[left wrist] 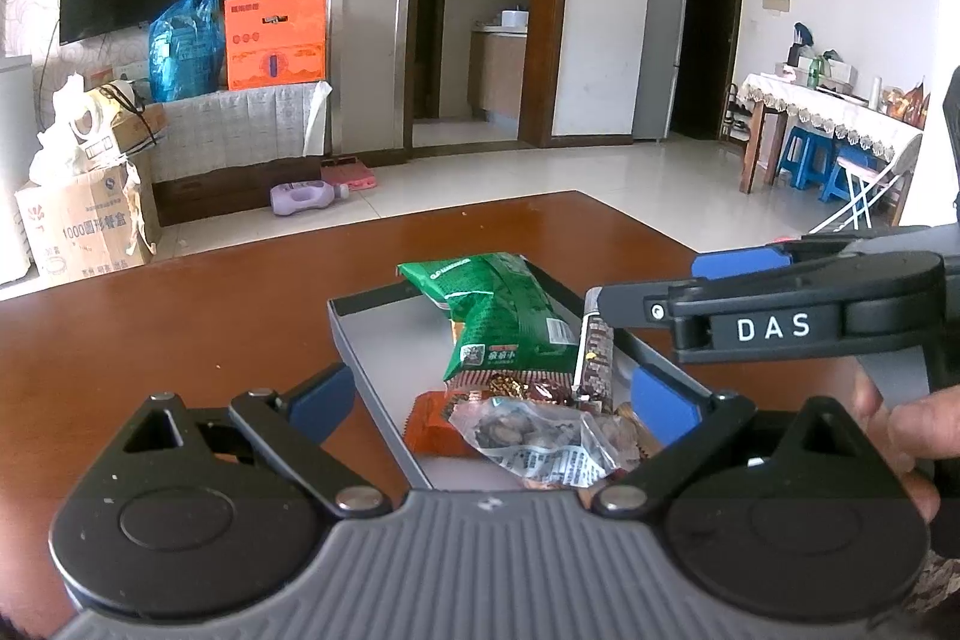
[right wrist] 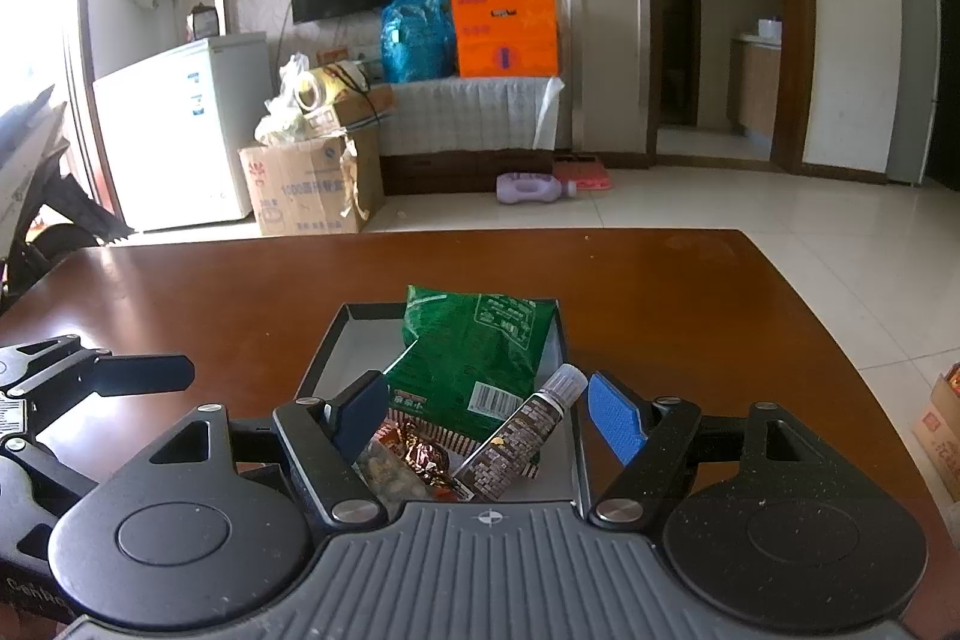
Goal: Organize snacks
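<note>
A grey tray [left wrist: 384,334] with a dark rim sits on the brown table [left wrist: 180,328]. In it lie a green snack bag [left wrist: 498,316], an orange packet [left wrist: 429,424], a clear packet [left wrist: 534,436] and a brown bar [left wrist: 597,358] leaning on end. My left gripper [left wrist: 492,397] is open, its blue pads astride the tray's near part. My right gripper [left wrist: 654,280] reaches in from the right. In the right wrist view the right gripper [right wrist: 489,418] is open over the tray [right wrist: 354,334]; the brown bar [right wrist: 510,436] leans between its pads untouched, below the green bag [right wrist: 474,346].
A person's hand [left wrist: 900,430] holds the right gripper's handle. The left gripper's finger [right wrist: 144,373] shows at the left in the right wrist view. A cardboard box [right wrist: 939,430] stands off the table's right edge. The bare tabletop [right wrist: 660,292] stretches beyond the tray.
</note>
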A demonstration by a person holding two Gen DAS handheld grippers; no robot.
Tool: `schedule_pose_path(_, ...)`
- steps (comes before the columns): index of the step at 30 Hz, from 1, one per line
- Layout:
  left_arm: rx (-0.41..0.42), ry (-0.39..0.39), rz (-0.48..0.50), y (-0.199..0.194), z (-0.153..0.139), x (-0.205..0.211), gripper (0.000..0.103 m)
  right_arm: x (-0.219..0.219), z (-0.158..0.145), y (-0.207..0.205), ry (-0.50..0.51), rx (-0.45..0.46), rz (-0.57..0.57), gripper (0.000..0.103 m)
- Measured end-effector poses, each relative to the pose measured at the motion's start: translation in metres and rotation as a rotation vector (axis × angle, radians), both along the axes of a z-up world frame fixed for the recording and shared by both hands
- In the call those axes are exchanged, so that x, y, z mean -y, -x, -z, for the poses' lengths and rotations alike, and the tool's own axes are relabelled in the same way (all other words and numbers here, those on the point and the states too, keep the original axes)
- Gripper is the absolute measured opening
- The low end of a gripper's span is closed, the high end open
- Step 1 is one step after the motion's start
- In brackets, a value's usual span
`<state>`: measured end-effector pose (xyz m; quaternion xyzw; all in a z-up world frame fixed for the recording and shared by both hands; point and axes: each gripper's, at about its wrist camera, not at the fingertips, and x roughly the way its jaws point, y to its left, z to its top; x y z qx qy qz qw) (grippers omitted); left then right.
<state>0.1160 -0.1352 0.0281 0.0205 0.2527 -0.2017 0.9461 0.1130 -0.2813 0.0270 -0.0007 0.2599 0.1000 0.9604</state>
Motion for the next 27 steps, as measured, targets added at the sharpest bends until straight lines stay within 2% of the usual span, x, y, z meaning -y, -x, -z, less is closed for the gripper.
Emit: schedule_pose_path(27, 0.007, -0.012, -0.001, 0.0033, 0.0000, -0.0006, 0.100, -0.0001, -0.0015, 0.0005, 0.006, -0.007, -0.008, 0.074)
